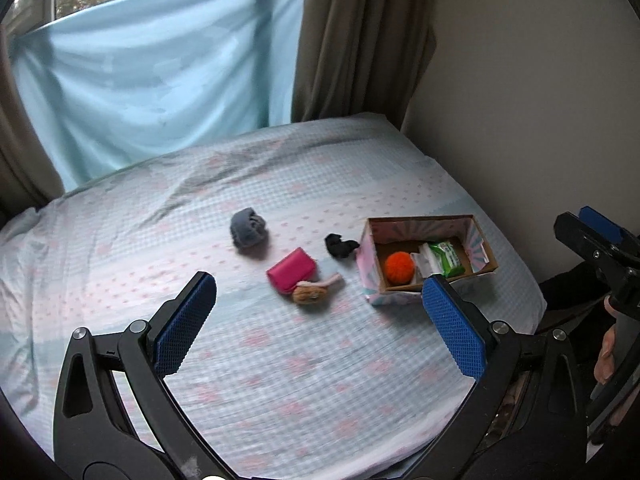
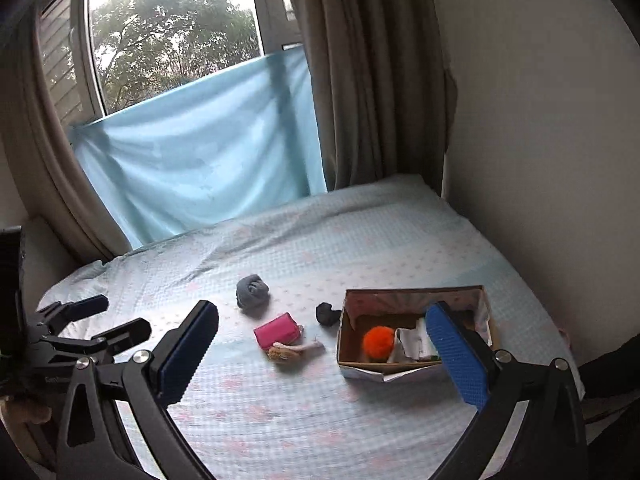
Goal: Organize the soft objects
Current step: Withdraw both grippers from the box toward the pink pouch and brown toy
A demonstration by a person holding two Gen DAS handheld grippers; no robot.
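Both wrist views look down, from well back, at the same bed (image 1: 280,360).

Open cardboard box (image 1: 428,254) upright on bed, right side; inside: fuzzy orange ball (image 1: 399,267) at left, white folded item (image 1: 424,261) beside it, green packet (image 1: 449,258) at right. Black bundle (image 1: 340,245) just left of box. Pink pouch (image 1: 291,270) near centre, tan plush toy (image 1: 314,290) touching its near edge. Grey rolled bundle (image 1: 249,227) farther left, apart.

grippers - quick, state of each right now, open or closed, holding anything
Left gripper: open, holding nothing, above the bed sheet.
Right gripper: open, holding nothing.
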